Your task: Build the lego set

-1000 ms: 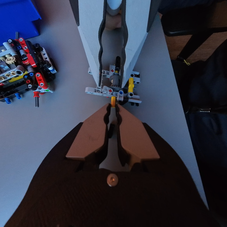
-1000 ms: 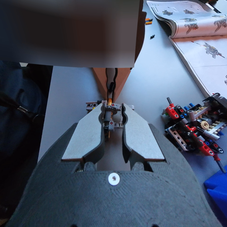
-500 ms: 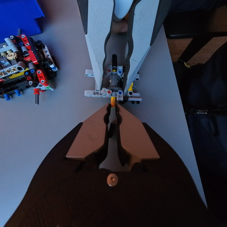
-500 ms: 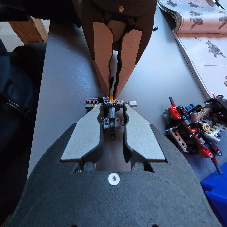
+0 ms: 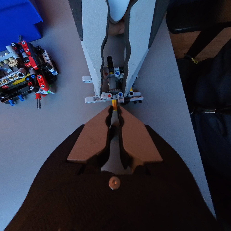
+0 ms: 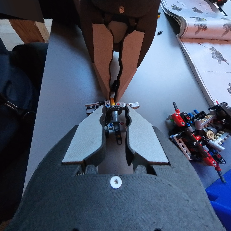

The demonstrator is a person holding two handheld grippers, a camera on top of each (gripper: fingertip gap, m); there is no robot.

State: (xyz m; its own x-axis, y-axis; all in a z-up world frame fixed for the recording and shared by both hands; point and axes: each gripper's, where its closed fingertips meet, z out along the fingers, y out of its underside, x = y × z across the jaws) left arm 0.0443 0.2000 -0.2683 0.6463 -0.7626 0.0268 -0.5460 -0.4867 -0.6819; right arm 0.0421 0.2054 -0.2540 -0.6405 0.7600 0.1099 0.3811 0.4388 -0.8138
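The right gripper (image 6: 115, 112) had slid further around the one grey gear assembly (image 5: 113, 86), apparently clamping it, while the left gripper's (image 5: 115, 108) two fingers pinched its single orange axle (image 5: 114, 105).

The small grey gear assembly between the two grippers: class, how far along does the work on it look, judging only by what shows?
Done: a larger model sits built beside an open instruction booklet.
In hand: the right gripper brackets the small grey gear assembly, while the left gripper pinches an orange axle poking from its crossbeam.
Left: the small assembly lies apart from the larger model.
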